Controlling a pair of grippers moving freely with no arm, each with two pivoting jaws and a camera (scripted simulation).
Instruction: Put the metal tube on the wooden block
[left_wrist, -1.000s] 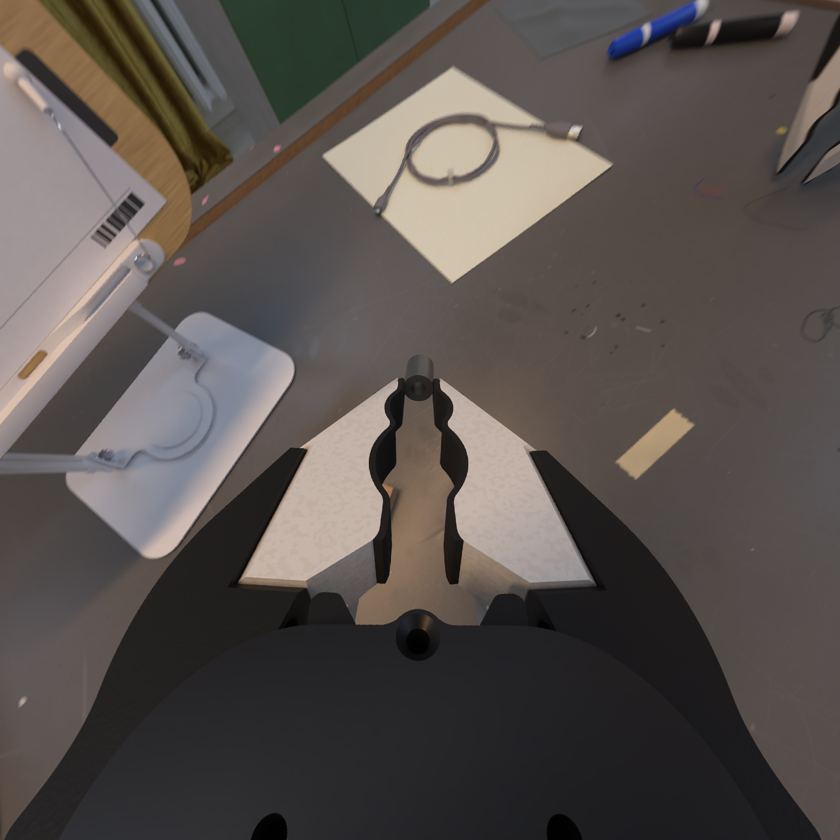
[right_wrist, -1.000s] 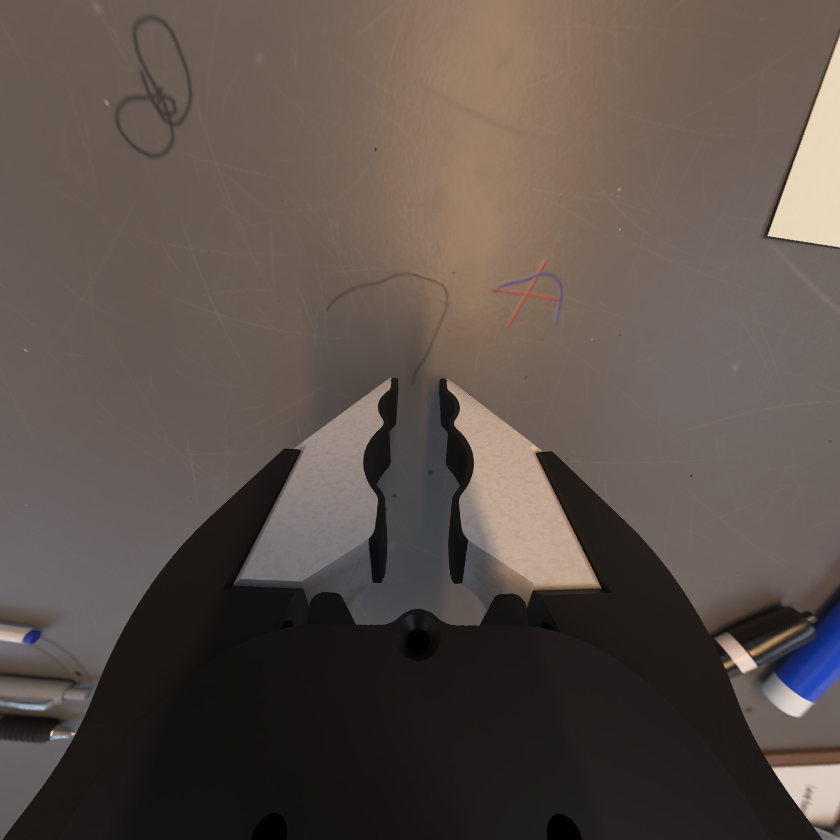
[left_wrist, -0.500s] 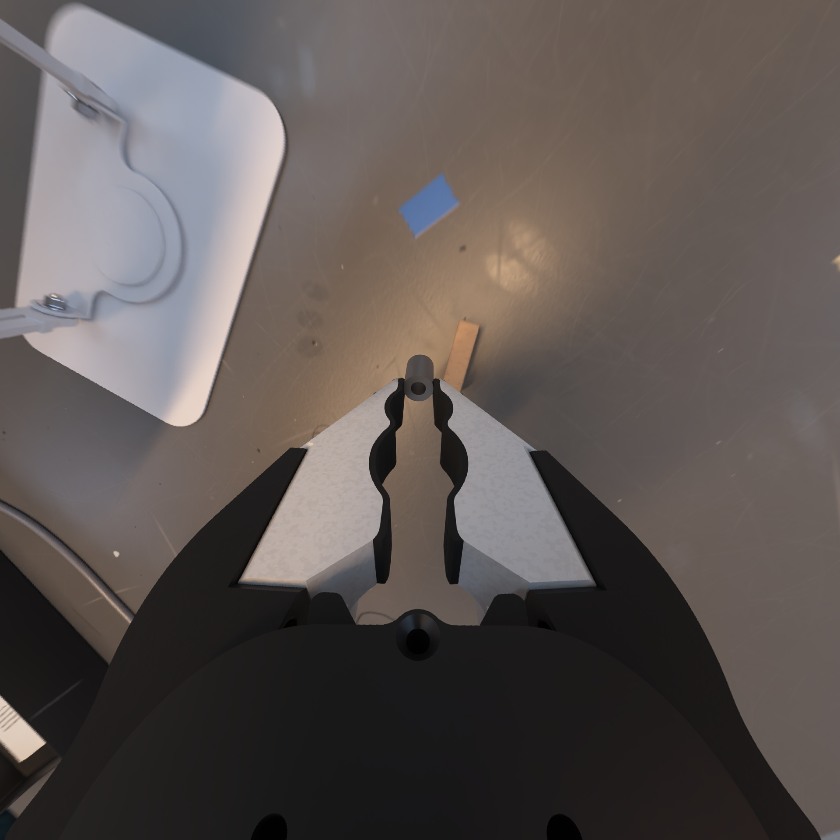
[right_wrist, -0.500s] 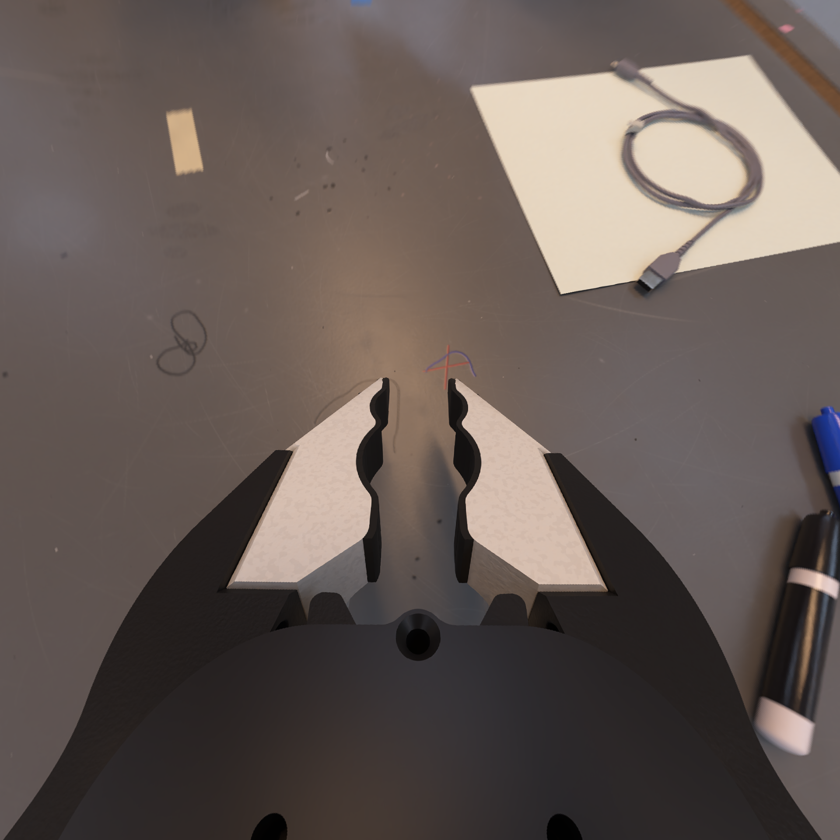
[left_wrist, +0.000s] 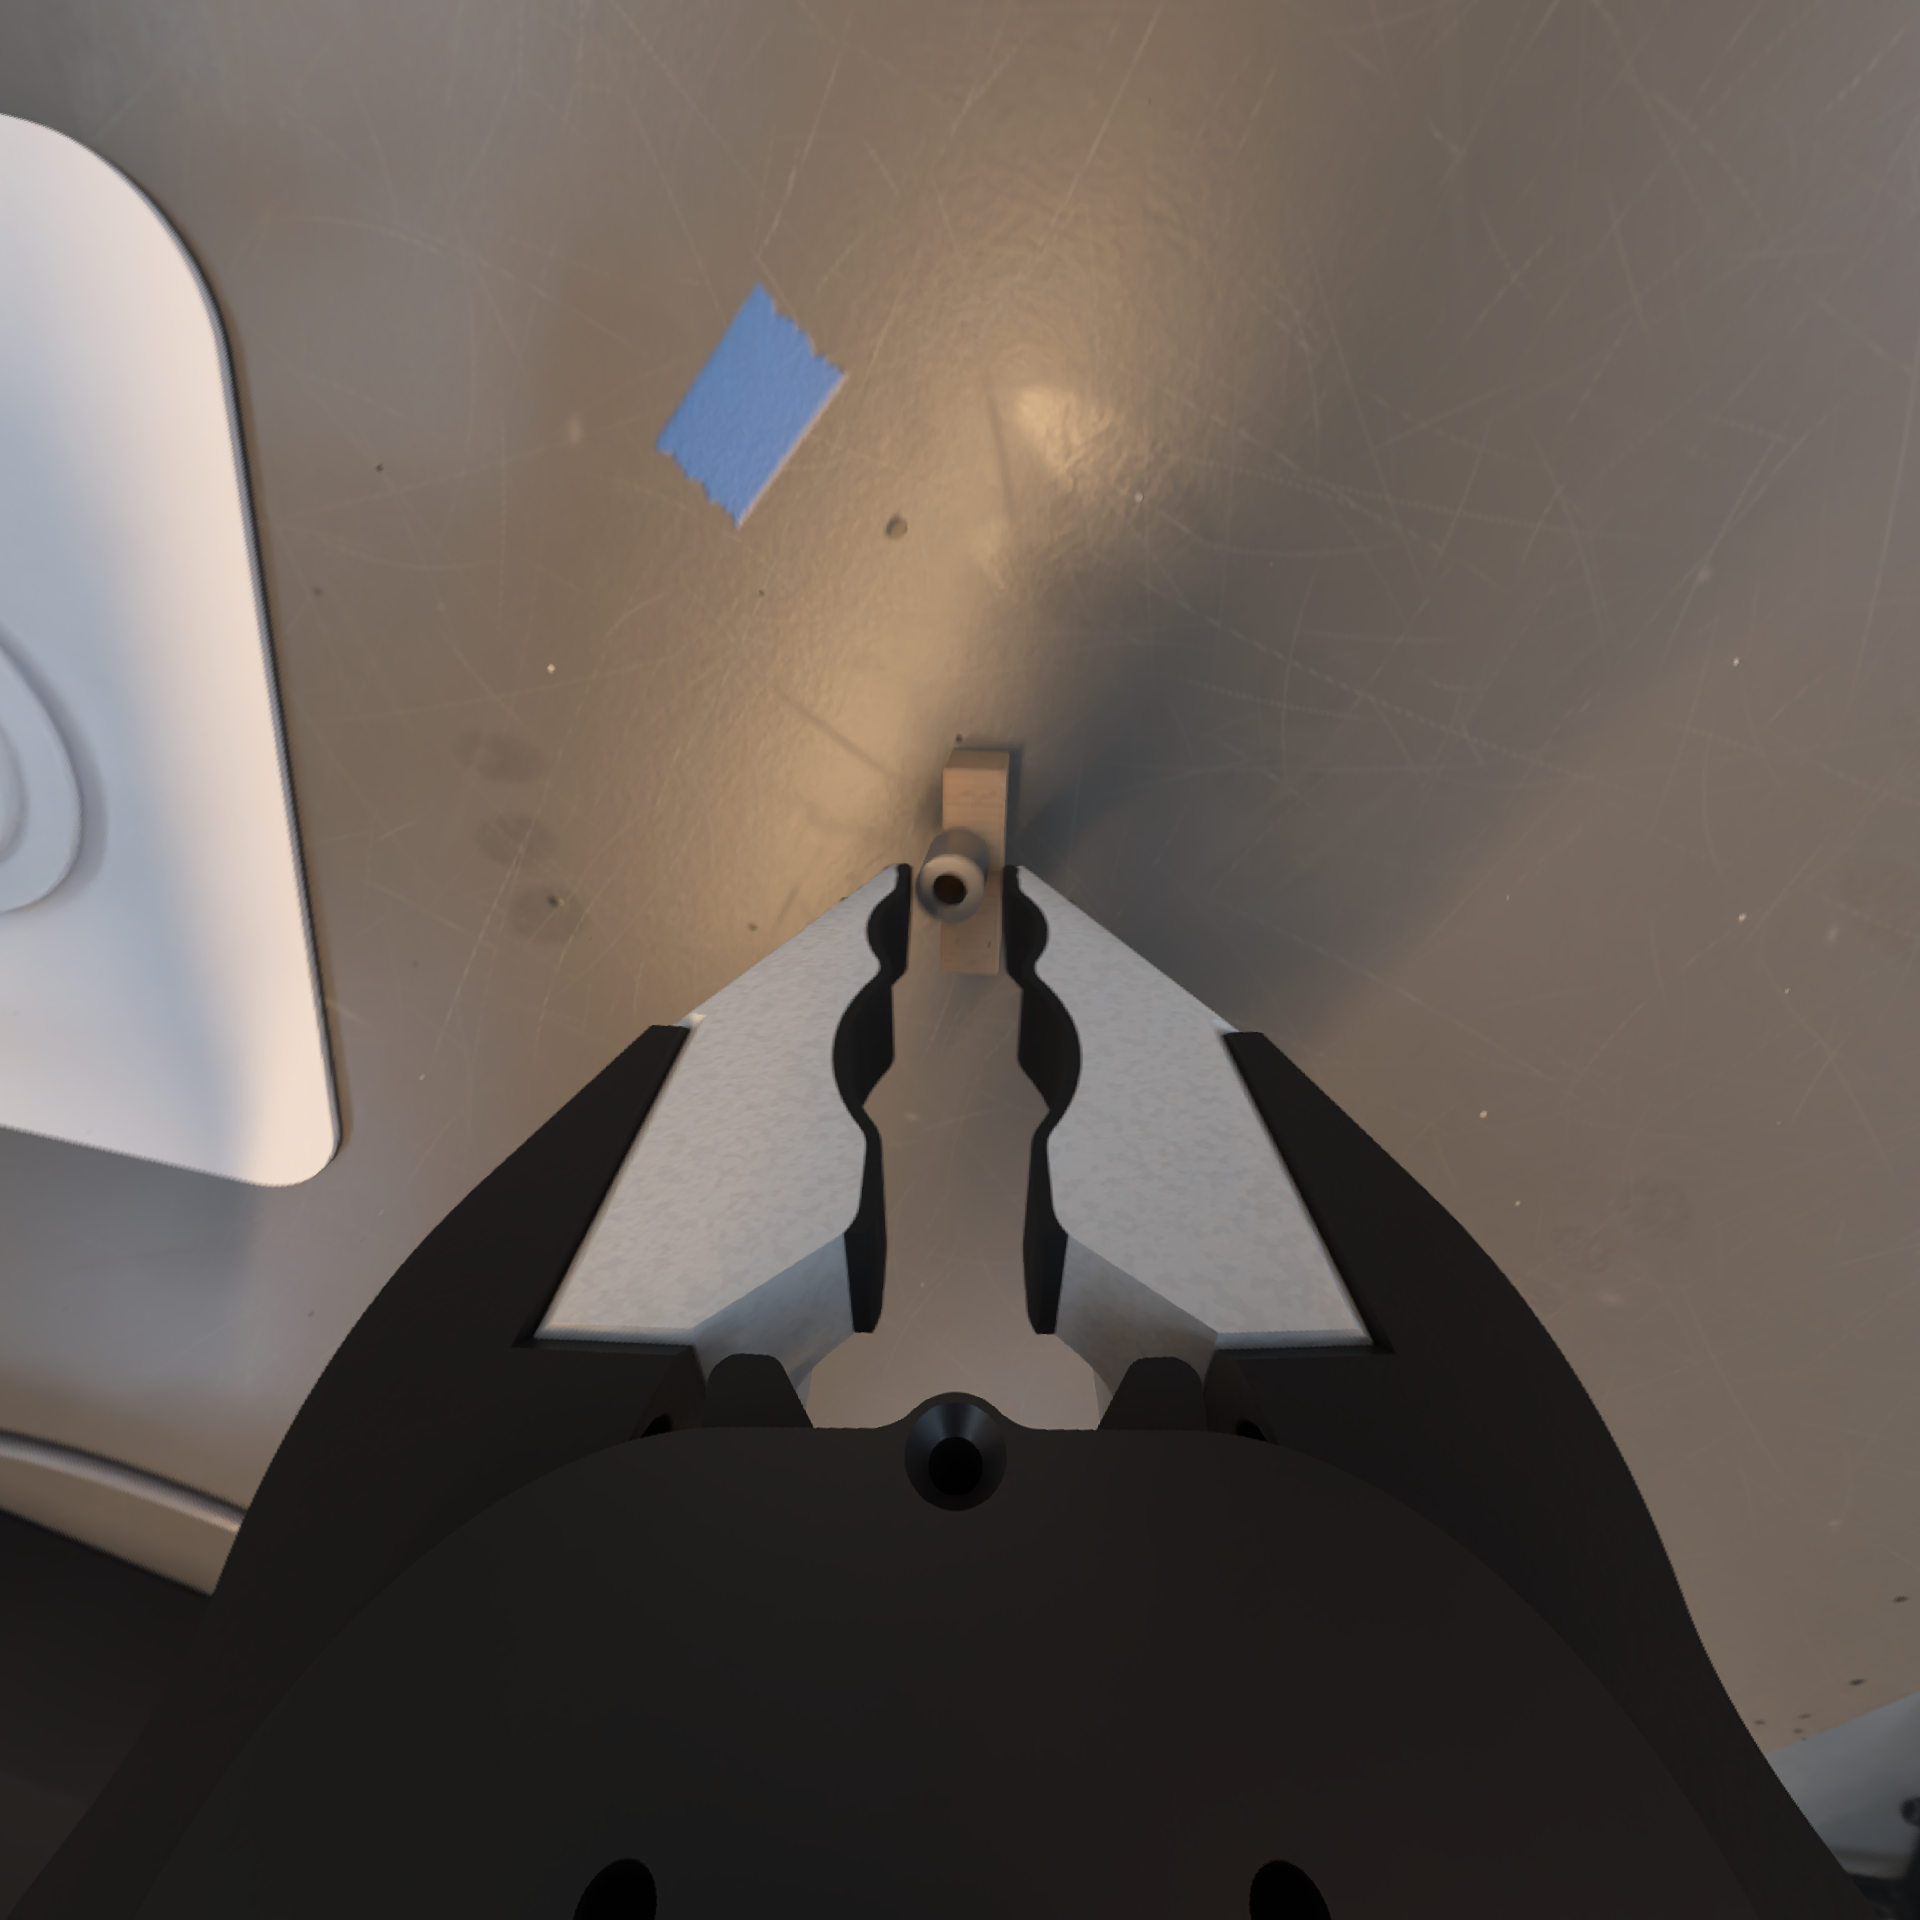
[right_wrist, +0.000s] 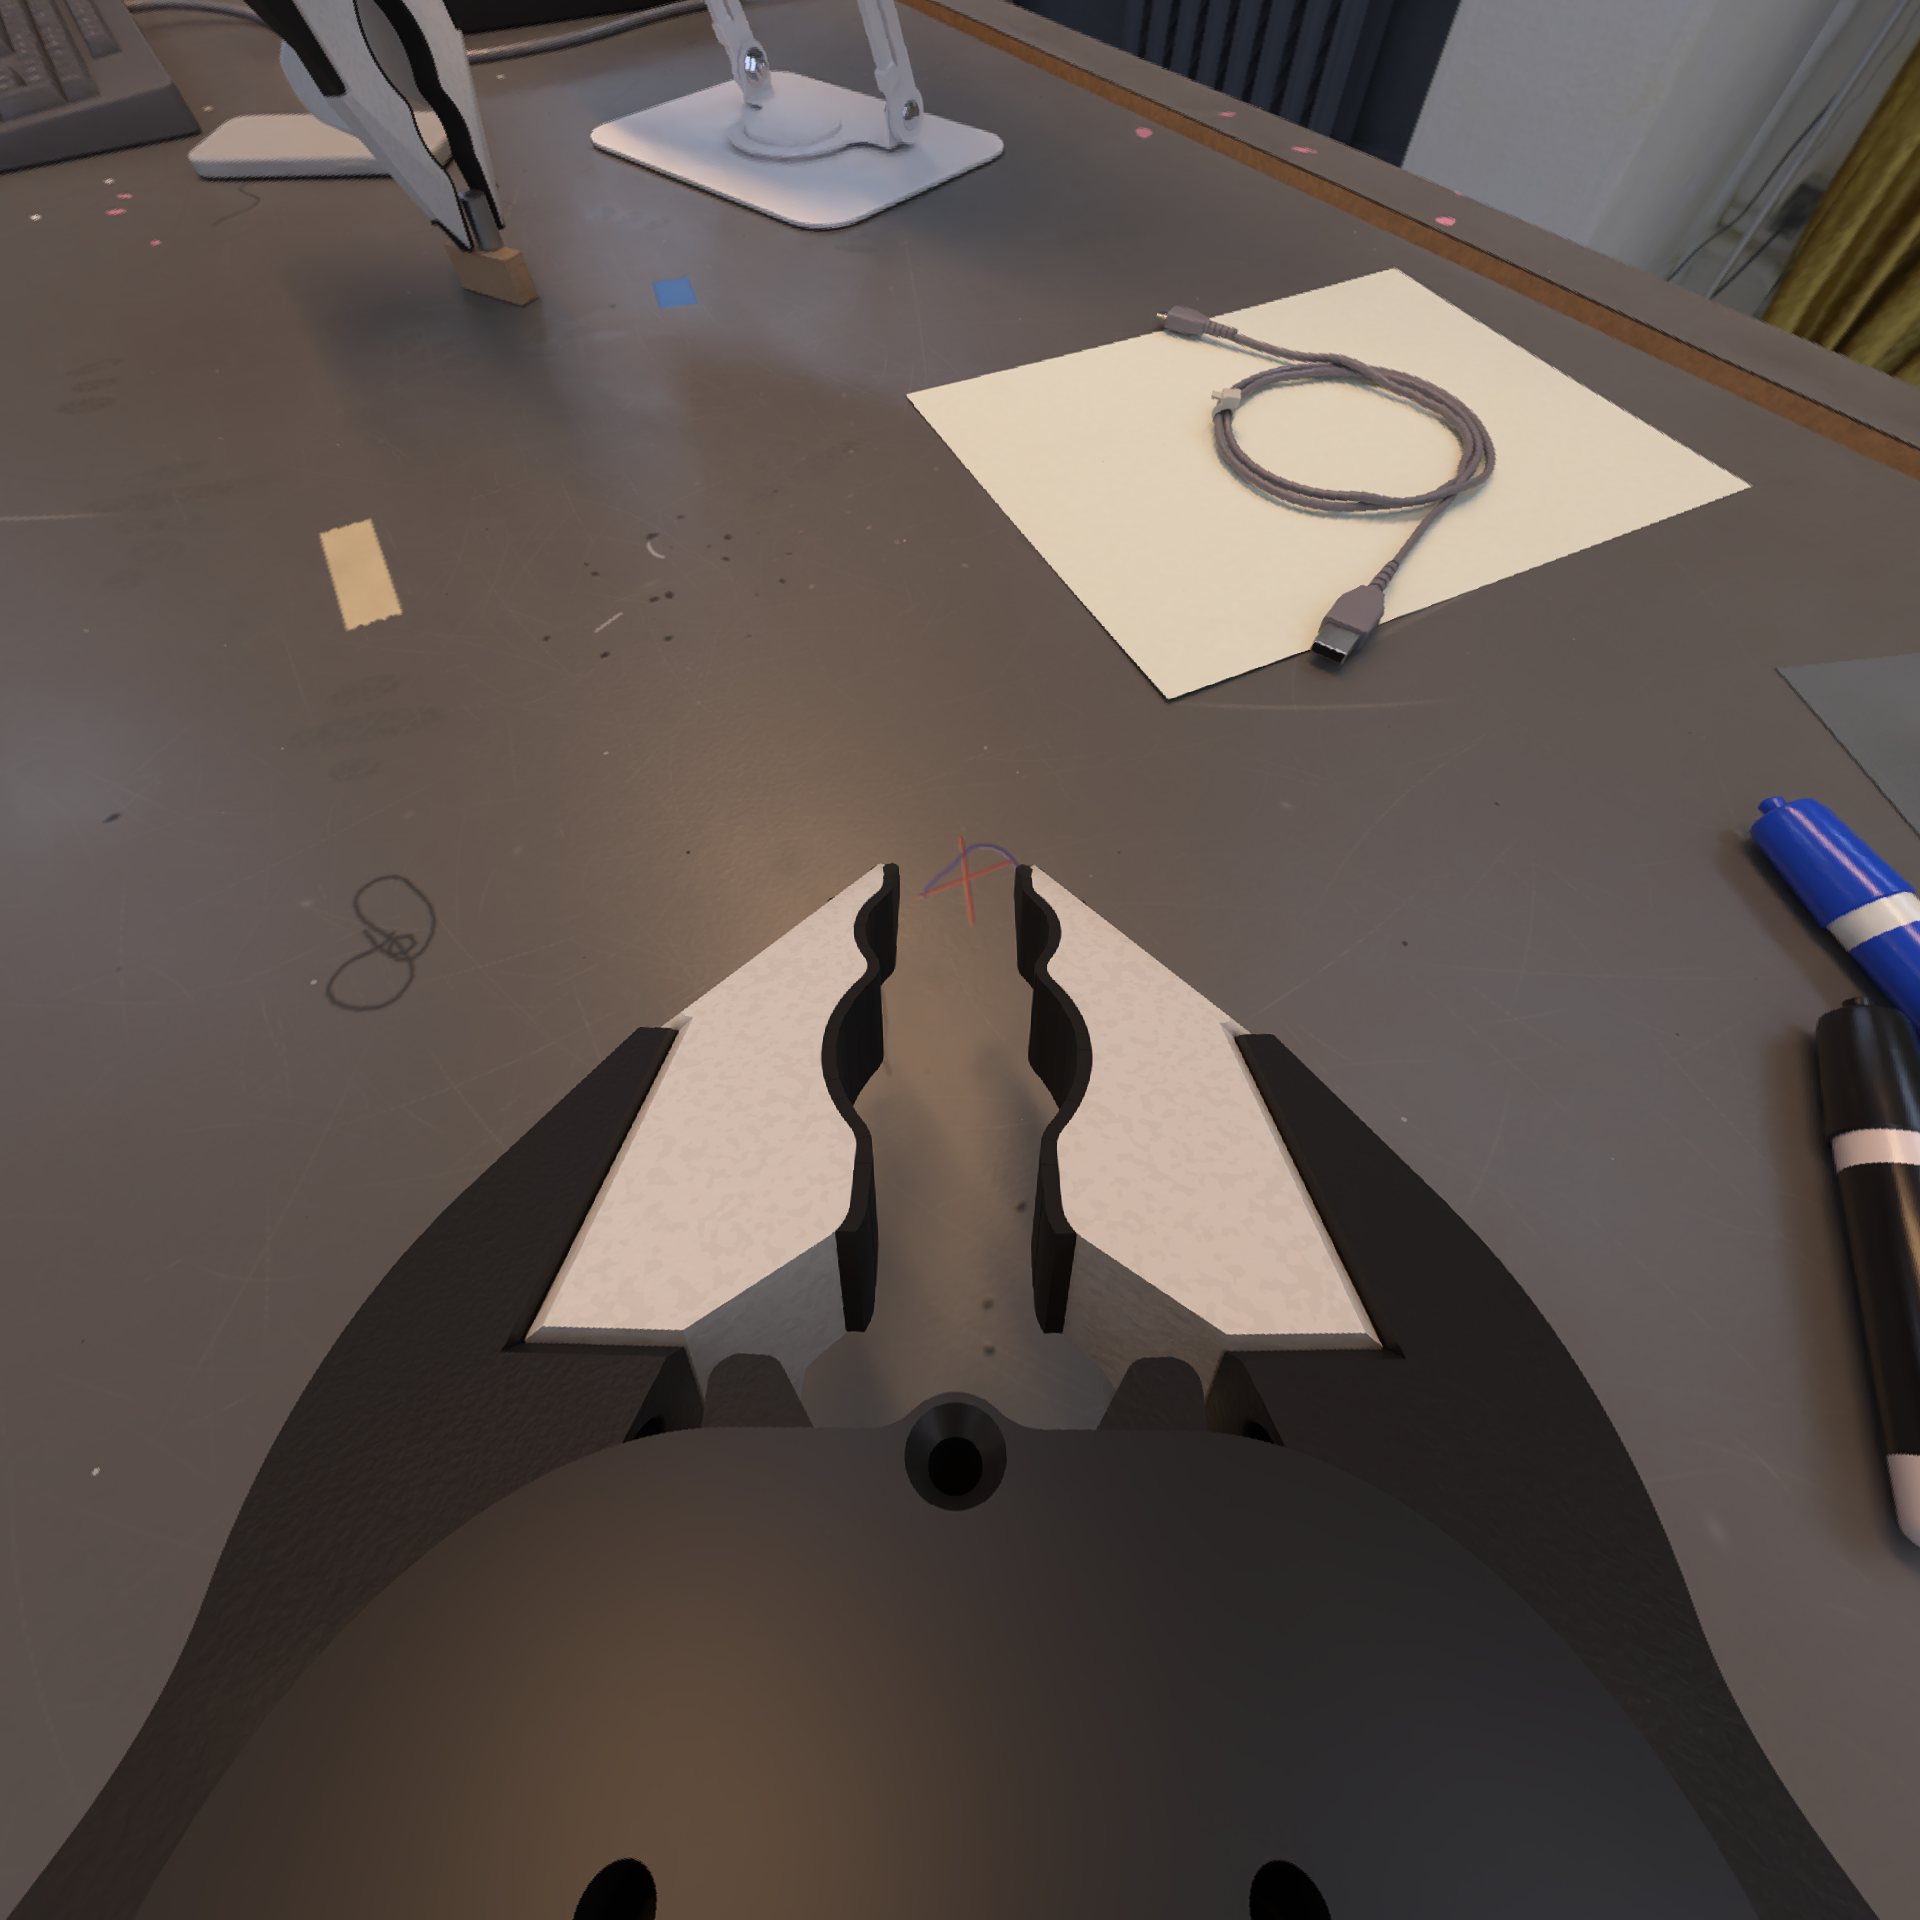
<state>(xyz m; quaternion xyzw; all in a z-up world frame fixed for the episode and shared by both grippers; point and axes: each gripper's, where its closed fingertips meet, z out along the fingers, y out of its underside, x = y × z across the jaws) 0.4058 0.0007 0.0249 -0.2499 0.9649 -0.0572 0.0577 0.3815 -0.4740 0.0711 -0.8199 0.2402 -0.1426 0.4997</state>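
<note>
The metal tube (left_wrist: 949, 891) is seen end-on, upright on the small wooden block (left_wrist: 975, 800). My left gripper (left_wrist: 958, 883) points down over it. Its jaws stand wider than the tube, with a gap on the right side, so it is open. The right wrist view shows this from afar at the top left: the left gripper (right_wrist: 468, 223), the tube (right_wrist: 480, 220) between its tips and the block (right_wrist: 499, 274) on the dark table. My right gripper (right_wrist: 954, 883) is open and empty, low over a scribbled cross on the table.
A white stand base (left_wrist: 135, 727) and blue tape (left_wrist: 750, 403) lie left of the block. A cream sheet (right_wrist: 1143, 499) with a coiled USB cable (right_wrist: 1351, 457), a blue marker (right_wrist: 1849, 894), a black marker (right_wrist: 1881, 1226) and tan tape (right_wrist: 360, 574) surround the right gripper.
My left gripper came down over the wooden block with the tube, and its jaws widened off the tube. My right gripper tilted up to look across the table and opened wider.
</note>
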